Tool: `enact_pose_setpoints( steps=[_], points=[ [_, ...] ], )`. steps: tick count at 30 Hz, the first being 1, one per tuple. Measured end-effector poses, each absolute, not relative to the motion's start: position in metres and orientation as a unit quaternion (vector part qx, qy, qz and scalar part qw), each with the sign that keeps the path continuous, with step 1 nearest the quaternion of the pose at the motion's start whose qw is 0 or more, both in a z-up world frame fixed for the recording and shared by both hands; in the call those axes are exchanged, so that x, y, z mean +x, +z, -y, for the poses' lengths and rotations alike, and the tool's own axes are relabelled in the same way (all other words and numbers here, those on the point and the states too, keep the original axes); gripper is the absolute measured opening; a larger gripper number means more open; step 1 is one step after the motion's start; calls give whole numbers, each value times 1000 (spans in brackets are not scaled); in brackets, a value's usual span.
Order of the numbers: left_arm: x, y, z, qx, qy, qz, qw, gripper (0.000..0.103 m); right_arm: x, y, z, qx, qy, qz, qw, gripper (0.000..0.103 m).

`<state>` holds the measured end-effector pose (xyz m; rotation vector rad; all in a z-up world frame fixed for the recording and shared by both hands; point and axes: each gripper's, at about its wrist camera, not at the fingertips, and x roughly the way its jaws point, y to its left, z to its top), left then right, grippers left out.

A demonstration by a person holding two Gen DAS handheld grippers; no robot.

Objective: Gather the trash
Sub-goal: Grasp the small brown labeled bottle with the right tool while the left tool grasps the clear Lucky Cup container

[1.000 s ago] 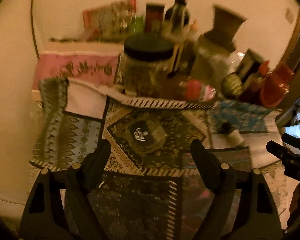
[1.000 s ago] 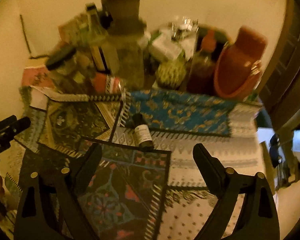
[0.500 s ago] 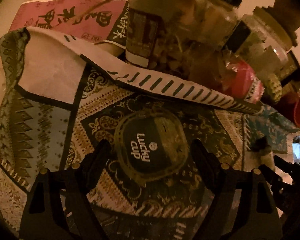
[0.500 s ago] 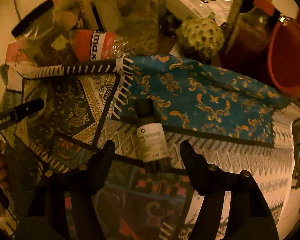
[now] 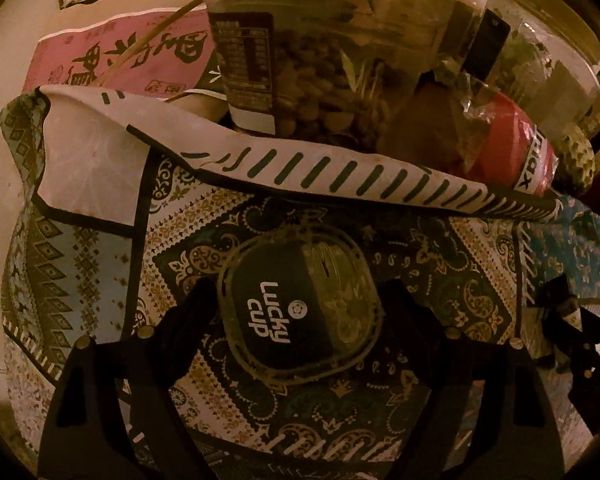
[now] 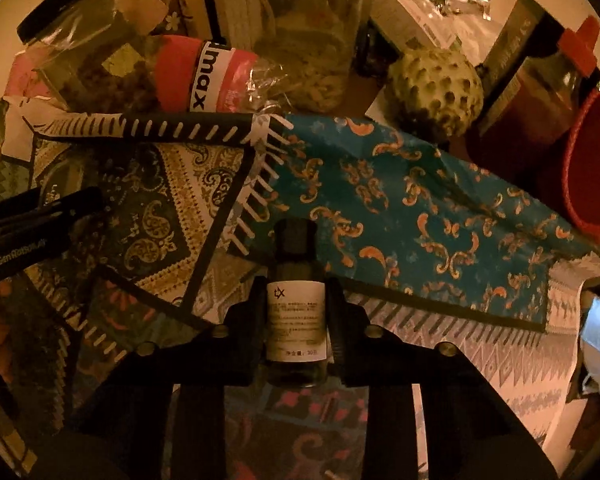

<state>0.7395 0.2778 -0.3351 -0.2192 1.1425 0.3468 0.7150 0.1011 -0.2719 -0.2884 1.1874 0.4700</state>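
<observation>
Trash on the cloth-covered bench (image 6: 440,216): right gripper (image 6: 296,320) jaws closing on the small lying bottle (image 6: 296,320), which could roll or squirt out; left gripper (image 5: 296,316) jaws spread wide around the flattened Lucky Cup lid (image 5: 298,312), risking snagging cloth instead.

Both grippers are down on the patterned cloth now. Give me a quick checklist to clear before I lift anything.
1. Small dark bottle lies between the right gripper fingers: ok.
2. Right grip firm: not ok yet, the jaws are closing, with the fingers at the label's sides.
3. Lucky Cup lid centred between the left gripper fingers: ok.
4. Left jaws closed on the lid: not ok, they stand wide, pads clear of the rim.
5. Cloth caught under either gripper: cannot tell.
6. Grippers clear of each other: ok, with a gap between them in both wrist views.
</observation>
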Motion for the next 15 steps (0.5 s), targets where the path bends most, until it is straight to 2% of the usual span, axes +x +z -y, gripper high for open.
enact_pose_setpoints(
  steps=[9,15],
  points=[
    [727,-327,-268,-97,102,-561,816,76,696,-243,-65,-68,232,-559,793,26],
    [697,-291,-228,-92,66,-533,838,74,670,-215,-26,-42,231,-535,811,26]
  ],
)
